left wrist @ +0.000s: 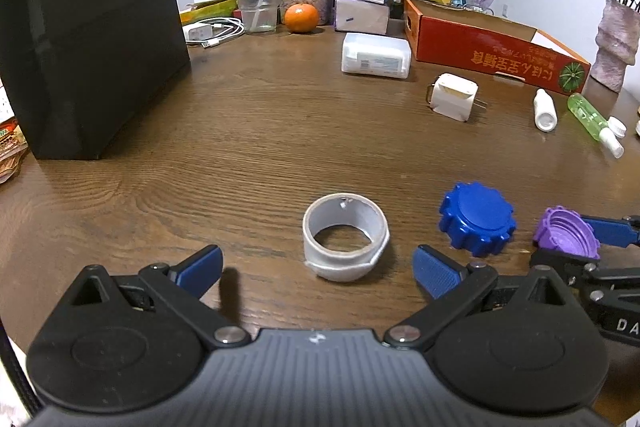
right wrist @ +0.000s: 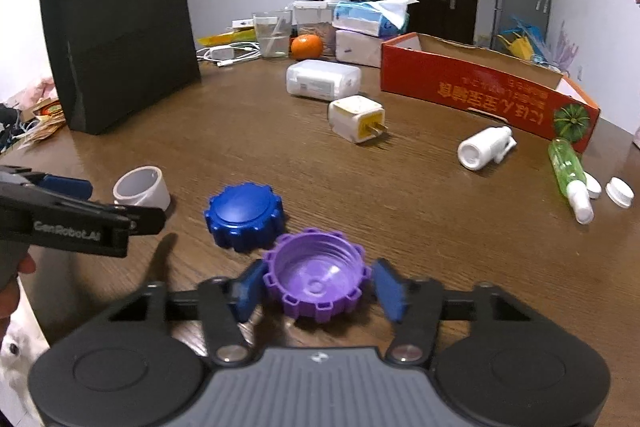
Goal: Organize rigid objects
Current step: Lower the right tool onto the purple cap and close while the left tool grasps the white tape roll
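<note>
Between blue pads [right wrist: 250, 291], purple cap [right wrist: 316, 277] hollow-up.

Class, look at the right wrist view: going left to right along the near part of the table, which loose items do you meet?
Tape roll → blue cap → purple cap, lying between the right gripper fingers → green bottle → small white lid.

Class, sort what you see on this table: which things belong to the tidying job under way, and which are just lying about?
In the job: purple cap between the right gripper fingers; blue cap; tape roll ahead of the open left gripper.

Lying about: orange, black bag, glass, red box.
</note>
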A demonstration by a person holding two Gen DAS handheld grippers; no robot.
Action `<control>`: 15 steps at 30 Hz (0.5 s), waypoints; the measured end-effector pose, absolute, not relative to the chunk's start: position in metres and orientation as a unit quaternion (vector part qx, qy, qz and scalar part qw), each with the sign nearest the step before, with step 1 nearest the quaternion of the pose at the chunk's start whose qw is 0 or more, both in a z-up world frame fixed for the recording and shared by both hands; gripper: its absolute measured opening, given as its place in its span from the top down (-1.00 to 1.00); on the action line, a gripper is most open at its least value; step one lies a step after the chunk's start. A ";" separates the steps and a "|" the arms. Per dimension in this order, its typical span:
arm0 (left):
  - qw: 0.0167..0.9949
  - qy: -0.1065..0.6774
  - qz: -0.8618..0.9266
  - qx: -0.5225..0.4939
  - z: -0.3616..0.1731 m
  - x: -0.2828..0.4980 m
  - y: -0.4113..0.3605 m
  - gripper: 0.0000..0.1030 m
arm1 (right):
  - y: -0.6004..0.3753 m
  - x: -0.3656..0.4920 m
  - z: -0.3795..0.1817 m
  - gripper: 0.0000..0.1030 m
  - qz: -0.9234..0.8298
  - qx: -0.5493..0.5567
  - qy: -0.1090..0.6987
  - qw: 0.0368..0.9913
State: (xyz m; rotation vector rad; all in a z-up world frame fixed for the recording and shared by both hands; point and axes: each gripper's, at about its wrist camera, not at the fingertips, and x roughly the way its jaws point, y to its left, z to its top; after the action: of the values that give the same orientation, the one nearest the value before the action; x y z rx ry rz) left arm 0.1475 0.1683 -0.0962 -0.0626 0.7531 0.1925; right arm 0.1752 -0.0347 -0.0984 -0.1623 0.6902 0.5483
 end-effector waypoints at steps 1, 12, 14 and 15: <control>0.924 0.368 0.095 -0.031 -0.097 0.149 0.169 -1.00 | -0.035 0.176 -0.098 -0.03 0.270 -0.078 0.334 0.900; 0.924 0.366 0.104 -0.030 -0.103 0.162 0.173 -1.00 | -0.037 0.184 -0.098 -0.02 0.264 -0.070 0.332 0.903; 0.926 0.362 0.104 -0.030 -0.103 0.163 0.171 -0.97 | -0.037 0.185 -0.098 -0.02 0.262 -0.069 0.332 0.904; 0.927 0.360 0.103 -0.029 -0.103 0.164 0.171 -0.91 | -0.038 0.186 -0.098 -0.02 0.261 -0.069 0.332 0.904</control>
State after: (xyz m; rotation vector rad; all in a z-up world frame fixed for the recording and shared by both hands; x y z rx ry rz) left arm 0.1638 0.1706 -0.1029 -0.0600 0.7388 0.2119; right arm 0.1861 -0.0376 -0.0982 -0.1416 0.6858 0.5398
